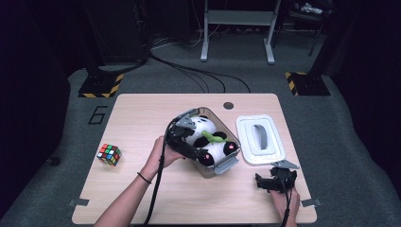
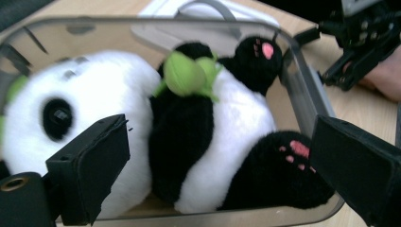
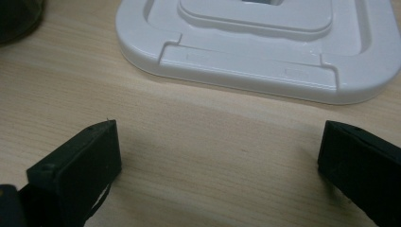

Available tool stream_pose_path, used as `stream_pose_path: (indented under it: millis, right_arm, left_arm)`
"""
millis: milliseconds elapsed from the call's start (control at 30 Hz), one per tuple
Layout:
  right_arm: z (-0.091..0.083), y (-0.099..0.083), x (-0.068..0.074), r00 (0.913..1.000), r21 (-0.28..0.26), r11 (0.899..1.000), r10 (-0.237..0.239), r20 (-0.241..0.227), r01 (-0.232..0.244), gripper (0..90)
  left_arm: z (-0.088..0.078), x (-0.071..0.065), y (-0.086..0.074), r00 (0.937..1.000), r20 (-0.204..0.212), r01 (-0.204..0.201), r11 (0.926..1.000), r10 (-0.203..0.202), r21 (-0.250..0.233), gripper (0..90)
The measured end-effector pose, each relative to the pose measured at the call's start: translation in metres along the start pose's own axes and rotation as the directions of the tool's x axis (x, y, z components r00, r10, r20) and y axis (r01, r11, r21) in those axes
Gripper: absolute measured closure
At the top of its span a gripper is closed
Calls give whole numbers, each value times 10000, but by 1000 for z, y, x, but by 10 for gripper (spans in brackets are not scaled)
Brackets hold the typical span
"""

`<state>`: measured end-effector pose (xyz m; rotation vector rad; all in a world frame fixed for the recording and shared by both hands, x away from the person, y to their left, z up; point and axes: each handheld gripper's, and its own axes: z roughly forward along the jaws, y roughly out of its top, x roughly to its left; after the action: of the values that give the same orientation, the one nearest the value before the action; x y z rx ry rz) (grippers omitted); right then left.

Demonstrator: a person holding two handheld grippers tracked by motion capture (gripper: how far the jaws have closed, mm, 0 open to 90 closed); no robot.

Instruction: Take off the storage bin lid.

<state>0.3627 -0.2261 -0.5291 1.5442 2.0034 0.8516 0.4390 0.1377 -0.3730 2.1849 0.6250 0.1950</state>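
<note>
A black-and-white panda plush (image 1: 215, 146) (image 2: 213, 137) lies on its back inside a clear plastic box (image 1: 208, 171) (image 2: 302, 80) in the middle of the table, a green leaf toy (image 2: 187, 73) on its chest. My left gripper (image 1: 189, 139) (image 2: 220, 142) hangs at the box's left rim. Its jaws stand wide apart in front of the panda, and the pads press on nothing. My right gripper (image 1: 272, 178) (image 3: 220, 137) rests near the table's front right edge, open over bare wood just short of the lid.
The box's white lid (image 1: 260, 139) (image 3: 255, 42) with a grey handle lies flat to the right of the box. A colour cube (image 1: 109, 154) sits at the table's left. Bare wood runs along the front edge (image 1: 198, 208).
</note>
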Motion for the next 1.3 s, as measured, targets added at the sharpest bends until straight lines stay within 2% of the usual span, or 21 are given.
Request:
stream_pose_path:
  millis: [100, 233, 333, 367, 533, 667, 767, 800, 900, 1000, 1100, 1167, 1233, 1300]
  right_arm:
    - [0, 0, 0, 10000, 2, 10000, 2, 1, -2, 0]
    - [0, 0, 0, 10000, -2, 10000, 0, 0, 0, 0]
    - [0, 0, 0, 10000, 5, 10000, 4, 0, -4, 0]
    - [0, 0, 0, 10000, 3, 10000, -1, -3, 1, 0]
    - [0, 0, 0, 10000, 4, 10000, -2, -1, 2, 0]
    - [0, 0, 0, 10000, 0, 10000, -3, -4, 3, 0]
    - [0, 0, 0, 10000, 0, 10000, -6, -4, 6, 0]
    - [0, 0, 0, 10000, -3, 10000, -6, -4, 6, 0]
    - [0, 0, 0, 10000, -9, 10000, -51, -4, 51, 0]
    - [0, 0, 0, 10000, -5, 10000, -35, -1, 35, 0]
    - [0, 0, 0, 10000, -10, 10000, -50, -6, 50, 0]
    - [0, 0, 0, 10000, -12, 10000, -52, -6, 52, 0]
    - [0, 0, 0, 10000, -4, 10000, -39, -7, 39, 0]
    - [0, 0, 0, 10000, -13, 10000, -50, -5, 50, 0]
  left_arm:
    - [-4, 9, 8, 9995, -309, 98, 9999, -101, -104, 55]
    - [1, 21, 17, 9981, -523, 336, 9994, -337, -17, 53]
    - [9, 30, 19, 9966, -730, 404, 9989, -387, 218, 54]
    - [14, 32, 19, 9957, -856, 387, 9982, -347, 448, 60]
    - [29, 43, 16, 9954, -826, 575, 9935, -494, 986, 57]
    - [38, 44, 15, 9958, -798, 558, 9870, -441, 1510, 52]
    - [43, 44, 15, 9954, -909, 479, 9820, -317, 1827, 51]
    - [45, 44, 14, 9948, -1004, 398, 9781, -195, 2043, 52]
    - [52, 42, 11, 9933, -1153, 345, 9735, -84, 2259, 52]
    - [49, 46, 9, 9941, -1048, 491, 9764, -275, 2101, 51]
    - [40, 46, 9, 9930, -1054, 716, 9820, -536, 1747, 51]
    - [30, 43, 9, 9939, -874, 793, 9871, -675, 1393, 44]
    - [21, 35, 9, 9957, -692, 700, 9909, -623, 1152, 35]
    - [14, 25, 9, 9982, -228, 579, 9927, -558, 1054, 29]
